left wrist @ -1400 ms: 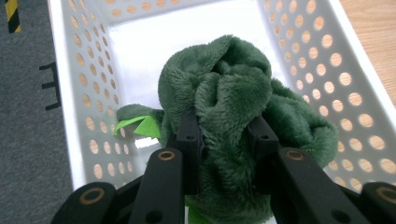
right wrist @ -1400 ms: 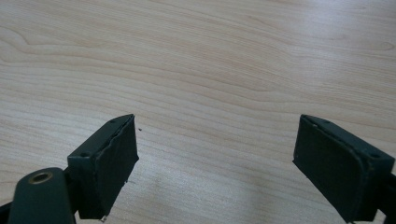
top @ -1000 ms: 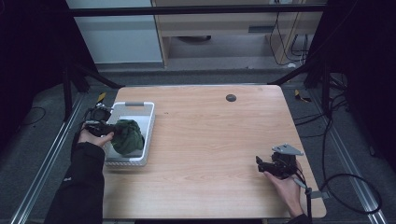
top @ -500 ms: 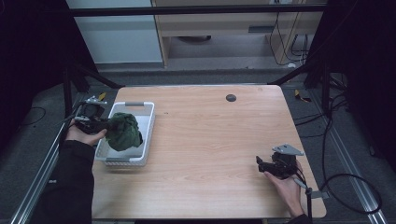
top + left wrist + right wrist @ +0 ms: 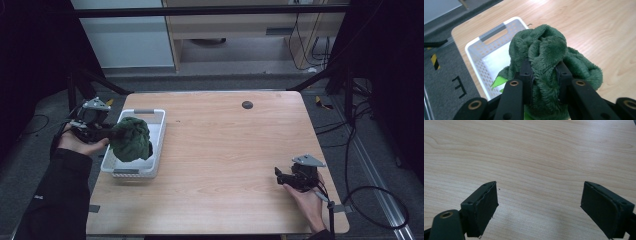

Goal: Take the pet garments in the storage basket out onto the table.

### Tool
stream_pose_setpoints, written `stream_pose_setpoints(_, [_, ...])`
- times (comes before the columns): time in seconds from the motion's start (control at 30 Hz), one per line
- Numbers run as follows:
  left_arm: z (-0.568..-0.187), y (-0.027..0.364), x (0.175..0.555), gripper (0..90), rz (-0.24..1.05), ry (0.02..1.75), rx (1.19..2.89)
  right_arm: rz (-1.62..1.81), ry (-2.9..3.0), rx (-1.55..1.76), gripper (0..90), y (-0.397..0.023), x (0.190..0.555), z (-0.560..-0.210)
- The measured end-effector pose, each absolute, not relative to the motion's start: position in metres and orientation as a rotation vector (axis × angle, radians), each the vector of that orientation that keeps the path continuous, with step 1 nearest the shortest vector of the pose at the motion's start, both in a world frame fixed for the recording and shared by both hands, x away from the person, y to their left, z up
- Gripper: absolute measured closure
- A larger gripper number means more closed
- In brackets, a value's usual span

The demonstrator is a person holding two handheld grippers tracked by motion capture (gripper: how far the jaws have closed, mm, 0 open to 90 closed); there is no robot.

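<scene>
While left hand-held gripper clamps green towel | right wide | floor marking perhaps "E"

The green cloth covers the inner faces of the left claw; contact there is out of sight. Below the claw, the cloth's lower part is cut off by the frame edge. The cloth hides part of the white basket floor behind the claw.
</scene>
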State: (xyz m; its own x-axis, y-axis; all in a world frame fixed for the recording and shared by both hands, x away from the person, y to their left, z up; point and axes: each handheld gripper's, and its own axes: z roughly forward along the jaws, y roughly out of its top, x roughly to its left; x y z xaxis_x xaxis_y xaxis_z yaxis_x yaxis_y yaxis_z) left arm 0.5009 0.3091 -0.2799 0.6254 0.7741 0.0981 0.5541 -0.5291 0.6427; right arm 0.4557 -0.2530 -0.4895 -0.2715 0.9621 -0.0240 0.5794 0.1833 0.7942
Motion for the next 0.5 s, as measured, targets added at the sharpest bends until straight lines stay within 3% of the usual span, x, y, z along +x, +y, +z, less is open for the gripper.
stream_pose_setpoints(0.5, [-0.258,0.264,0.475,72.6,0.457,0.799,2.377,0.932,1.927,1.434,14.1,-0.252,0.456,-0.489])
